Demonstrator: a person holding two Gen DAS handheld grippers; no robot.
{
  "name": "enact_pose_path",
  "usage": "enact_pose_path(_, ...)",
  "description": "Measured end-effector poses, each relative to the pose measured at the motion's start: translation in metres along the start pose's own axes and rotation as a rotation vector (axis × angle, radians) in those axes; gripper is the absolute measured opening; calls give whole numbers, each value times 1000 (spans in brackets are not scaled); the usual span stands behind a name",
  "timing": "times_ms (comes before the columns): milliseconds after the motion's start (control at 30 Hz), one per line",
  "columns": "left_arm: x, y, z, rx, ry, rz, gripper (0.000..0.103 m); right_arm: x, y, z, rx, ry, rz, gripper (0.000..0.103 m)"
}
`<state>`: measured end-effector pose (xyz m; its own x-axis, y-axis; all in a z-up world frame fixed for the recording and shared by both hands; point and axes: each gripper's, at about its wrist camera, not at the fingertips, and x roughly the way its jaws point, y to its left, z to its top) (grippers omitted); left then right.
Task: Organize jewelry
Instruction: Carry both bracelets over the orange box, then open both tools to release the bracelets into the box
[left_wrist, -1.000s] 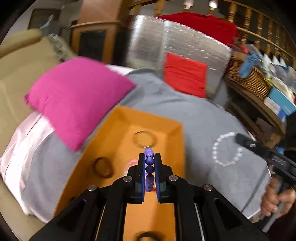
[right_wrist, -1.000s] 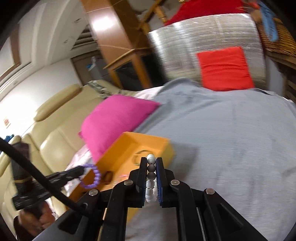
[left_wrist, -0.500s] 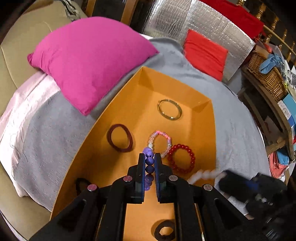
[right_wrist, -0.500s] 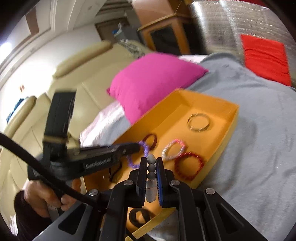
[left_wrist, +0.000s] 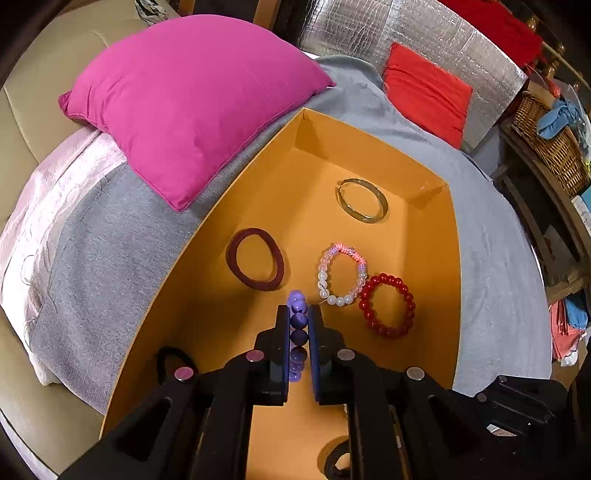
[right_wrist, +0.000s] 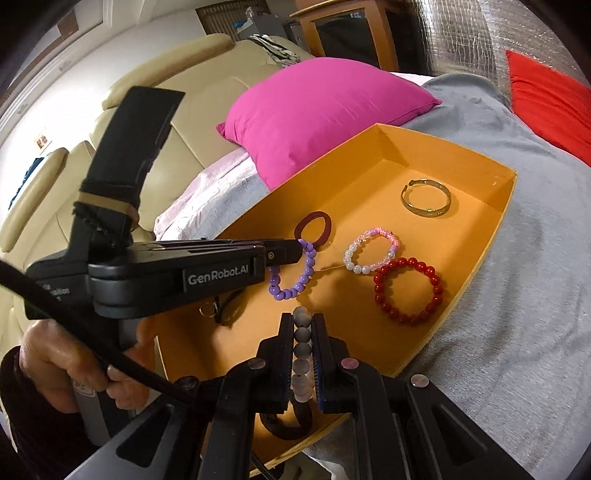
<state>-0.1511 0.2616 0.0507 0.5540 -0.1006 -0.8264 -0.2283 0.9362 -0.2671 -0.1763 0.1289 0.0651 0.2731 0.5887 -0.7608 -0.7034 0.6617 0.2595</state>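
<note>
- One orange tray (left_wrist: 458, 258) is seen lying on a grey blanket (left_wrist: 110, 258); one pink pillow (left_wrist: 192, 96) rests on the blanket, just beside the tray's far-left wall.
- Two grippers are held over the tray's near end, one in each hand.
- The left gripper (left_wrist: 298, 314) is pinched on one purple bead bracelet (left_wrist: 297, 306) — in the right wrist view the loop (right_wrist: 291, 273) is seen hanging from the fingertips above the tray floor.
- The right gripper (right_wrist: 303, 325) is pressed onto one grey-white bead bracelet (right_wrist: 303, 347); five or so beads are counted in a row between its pads, the rest being hidden below.
- Four pieces are counted lying flat in the middle and far part of the tray: one gold bangle (left_wrist: 362, 199) nearest the far wall, one maroon hair tie (left_wrist: 255, 258) to the left, one pink-and-white bead bracelet (left_wrist: 341, 273) in the middle, and one red bead bracelet (left_wrist: 388, 306) touching it on the right.
- At the near end, dark bands (left_wrist: 173, 362) are partly hidden by the grippers — two can be made out, though their kind cannot be told.
- One hand (right_wrist: 74, 369) is seen gripping the left gripper's handle.
- One red cushion (left_wrist: 424, 92) lies beyond the blanket, well apart from the tray.
</note>
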Motion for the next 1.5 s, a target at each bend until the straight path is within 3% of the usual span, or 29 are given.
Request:
enact_pose_path(467, 9, 9, 1, -24, 40, 67, 10, 13, -11, 1, 21, 30, -44, 11)
enact_pose_path(533, 10, 11, 1, -27, 45, 73, 14, 11, -12, 1, 22, 26, -54, 11)
enact_pose_path(700, 3, 10, 1, -9, 21, 115, 42, 0, -24, 7, 61, 3, -54, 12)
enact_pose_path(933, -22, -3, 1, 48, -104, 187, 51, -32, -43, 13, 109, -51, -68, 13)
enact_pose_path(1067, -42, -19, -1, 95, -210, 263, 63, -54, -52, 14, 132, -91, -76, 32)
enact_pose_path(1267, -68, -41, -8, 150, -310, 371, 63, -82, -53, 7, 131, -127, -92, 33)
enact_pose_path(1500, -112, -57, -20, 134, -392, 404, 65, -110, -49, -3, 96, -143, -134, 33)
